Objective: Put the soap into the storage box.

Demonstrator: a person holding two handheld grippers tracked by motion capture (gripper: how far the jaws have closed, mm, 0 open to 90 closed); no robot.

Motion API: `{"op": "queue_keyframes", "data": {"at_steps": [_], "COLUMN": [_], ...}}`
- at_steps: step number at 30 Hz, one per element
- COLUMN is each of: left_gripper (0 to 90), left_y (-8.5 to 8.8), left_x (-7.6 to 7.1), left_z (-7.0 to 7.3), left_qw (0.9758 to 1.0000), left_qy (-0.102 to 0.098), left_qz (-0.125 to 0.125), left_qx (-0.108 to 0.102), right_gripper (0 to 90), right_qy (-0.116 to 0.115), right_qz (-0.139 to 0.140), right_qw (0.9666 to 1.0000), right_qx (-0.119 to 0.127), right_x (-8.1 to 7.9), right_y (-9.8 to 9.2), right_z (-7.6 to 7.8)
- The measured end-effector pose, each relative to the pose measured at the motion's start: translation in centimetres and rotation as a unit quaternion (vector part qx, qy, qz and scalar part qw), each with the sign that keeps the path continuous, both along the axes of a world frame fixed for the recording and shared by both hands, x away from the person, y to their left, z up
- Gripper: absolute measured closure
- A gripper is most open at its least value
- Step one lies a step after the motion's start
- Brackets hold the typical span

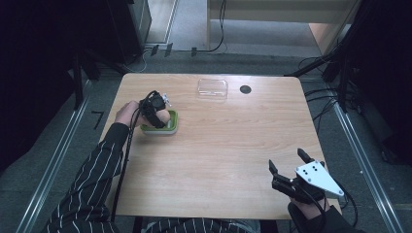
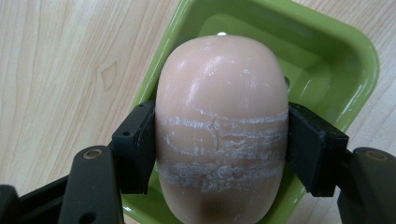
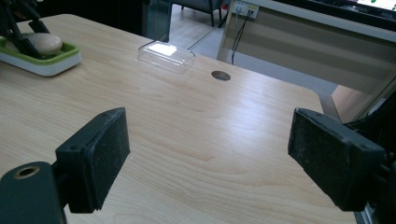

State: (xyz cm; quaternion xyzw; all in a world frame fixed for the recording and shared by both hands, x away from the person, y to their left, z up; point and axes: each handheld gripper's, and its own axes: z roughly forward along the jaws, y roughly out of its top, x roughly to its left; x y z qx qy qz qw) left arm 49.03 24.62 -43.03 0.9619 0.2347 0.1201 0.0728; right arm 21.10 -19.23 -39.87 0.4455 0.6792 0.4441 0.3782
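Soap [image 2: 222, 126] is sitting clamped between the pads of your left gripper [image 1: 156, 112], just over the green dish [image 2: 336, 60] near the table's [image 1: 223, 155] left side. You are holding it across its middle; judging by the chalky scuffs, go gently and lower it level. Your right gripper [image 1: 290, 167] is resting spread wide, grasping nothing. Its view is showing the clear lid [image 3: 166, 55] lying well apart, which the left gripper view is missing.

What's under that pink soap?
The green dish lies under the soap, which the left gripper fingers squeeze. The dish's middle is covered by the soap.
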Motion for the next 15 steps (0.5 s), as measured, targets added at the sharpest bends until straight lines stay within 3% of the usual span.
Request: {"op": "queue_keyframes", "data": {"at_steps": [15], "left_gripper": [33.0], "left_y": [0.12], "left_x": [0.32], "left_z": [-0.46], "left_qw": [0.9998], "left_qy": [0.010], "left_qz": [0.015], "left_qx": [-0.003], "right_gripper": [13.4], "right_qy": [0.003], "right_qz": [0.001], "right_qw": [1.0000], "right_qx": [-0.001], "right_x": [0.37], "right_y": [0.00], "right_z": [-0.11]}}
